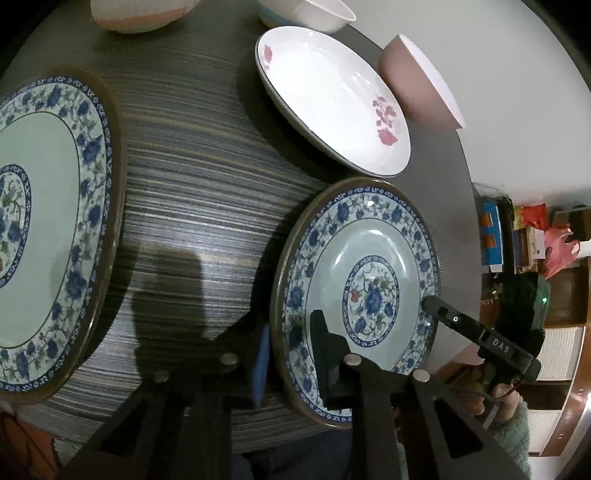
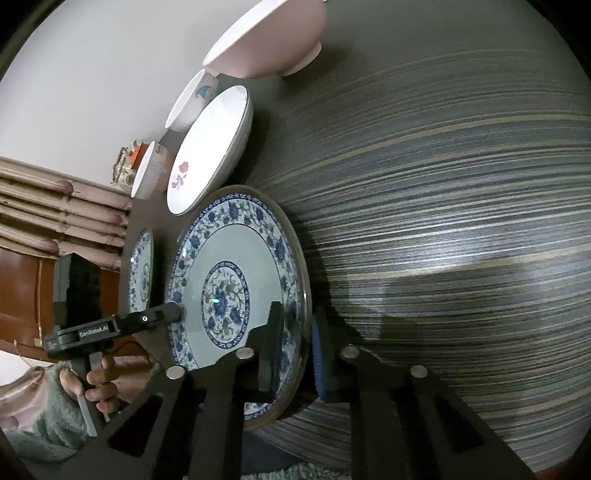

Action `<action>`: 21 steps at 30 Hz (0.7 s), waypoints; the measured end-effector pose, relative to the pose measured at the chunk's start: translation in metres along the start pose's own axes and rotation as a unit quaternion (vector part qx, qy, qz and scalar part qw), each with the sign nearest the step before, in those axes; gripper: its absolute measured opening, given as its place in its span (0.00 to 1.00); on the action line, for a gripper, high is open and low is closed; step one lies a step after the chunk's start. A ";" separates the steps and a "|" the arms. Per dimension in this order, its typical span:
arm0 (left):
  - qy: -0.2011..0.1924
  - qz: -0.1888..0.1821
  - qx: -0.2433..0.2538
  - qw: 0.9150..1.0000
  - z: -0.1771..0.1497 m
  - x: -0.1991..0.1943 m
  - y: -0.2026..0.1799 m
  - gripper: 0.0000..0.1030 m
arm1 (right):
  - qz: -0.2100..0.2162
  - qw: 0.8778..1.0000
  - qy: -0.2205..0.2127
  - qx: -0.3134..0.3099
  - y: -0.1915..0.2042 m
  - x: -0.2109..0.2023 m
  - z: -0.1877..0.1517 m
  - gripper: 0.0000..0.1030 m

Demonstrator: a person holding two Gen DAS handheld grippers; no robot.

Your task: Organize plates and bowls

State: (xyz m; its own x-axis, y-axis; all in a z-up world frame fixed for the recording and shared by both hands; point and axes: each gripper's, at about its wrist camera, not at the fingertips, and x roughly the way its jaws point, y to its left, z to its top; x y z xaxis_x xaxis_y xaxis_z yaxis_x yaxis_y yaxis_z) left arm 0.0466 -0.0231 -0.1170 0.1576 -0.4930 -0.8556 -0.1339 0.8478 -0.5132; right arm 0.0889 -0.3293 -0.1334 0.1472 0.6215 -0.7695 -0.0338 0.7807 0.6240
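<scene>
A small blue-and-white floral plate (image 1: 373, 273) sits on the striped table, held at opposite rims by both grippers. My left gripper (image 1: 290, 350) is shut on its near rim, one finger above and one below. My right gripper (image 2: 293, 339) is shut on the other rim of the same plate (image 2: 229, 258); it shows in the left wrist view (image 1: 443, 314) touching the far rim. A larger blue floral plate (image 1: 40, 221) lies to the left. A white plate with pink flowers (image 1: 332, 103) lies behind.
A pink bowl (image 1: 417, 81), a white bowl (image 1: 306, 14) and a pink-banded bowl (image 1: 140, 14) stand along the table's far edge. The striped dark table (image 1: 207, 177) ends at a rounded edge beside a white wall; cluttered shelves (image 1: 524, 240) lie beyond.
</scene>
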 end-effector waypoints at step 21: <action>-0.032 0.003 0.015 0.999 -0.005 -0.031 0.011 0.15 | -0.022 0.999 -0.018 -0.021 0.032 -0.006 -0.004 0.13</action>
State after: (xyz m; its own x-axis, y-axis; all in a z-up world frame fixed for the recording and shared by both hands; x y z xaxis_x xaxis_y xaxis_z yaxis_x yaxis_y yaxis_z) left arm 0.0354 0.0001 -0.0965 0.2199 -0.4752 -0.8519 -0.1049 0.8567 -0.5050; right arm 0.0826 -0.3071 -0.1095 0.1850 0.5845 -0.7900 -0.0670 0.8095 0.5833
